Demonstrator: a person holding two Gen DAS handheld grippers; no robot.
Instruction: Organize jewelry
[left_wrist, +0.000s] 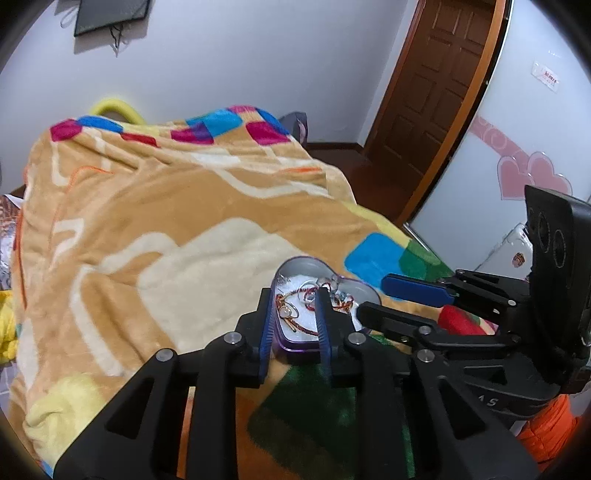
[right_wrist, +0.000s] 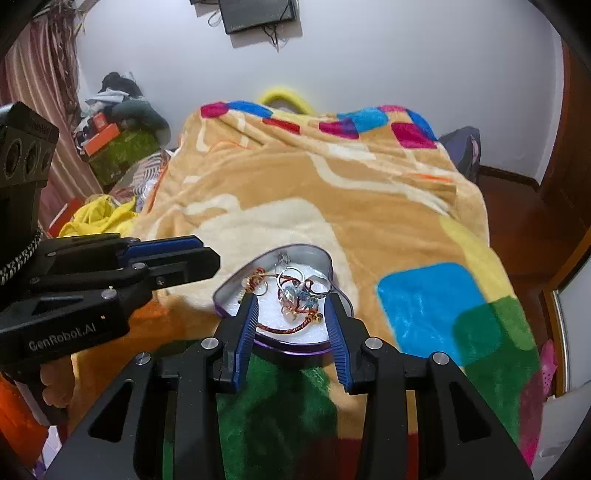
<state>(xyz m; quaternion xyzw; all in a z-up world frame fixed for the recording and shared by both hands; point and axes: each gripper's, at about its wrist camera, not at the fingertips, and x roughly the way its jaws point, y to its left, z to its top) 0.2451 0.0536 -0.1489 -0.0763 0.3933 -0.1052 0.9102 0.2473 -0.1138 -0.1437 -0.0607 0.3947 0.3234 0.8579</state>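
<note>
A purple heart-shaped tin (left_wrist: 332, 273) (right_wrist: 317, 254) lies open on the blanket, lined in white. In it lie rings, a red braided bracelet (left_wrist: 301, 326) (right_wrist: 284, 328) and a tangle of small jewelry (right_wrist: 295, 291). My left gripper (left_wrist: 293, 297) is open, its fingers over the tin's near left part with nothing between them. My right gripper (right_wrist: 291, 304) is open and empty, its fingers on either side of the tin's near end. Each gripper shows from the side in the other's view, the right (left_wrist: 406, 295) and the left (right_wrist: 177, 254).
The tin rests on a bed under an orange blanket (right_wrist: 332, 192) with coloured squares. Clothes and boxes (right_wrist: 118, 144) pile up at the bed's left. A brown door (left_wrist: 436, 88) and a wardrobe with pink hearts (left_wrist: 528, 177) stand to the right.
</note>
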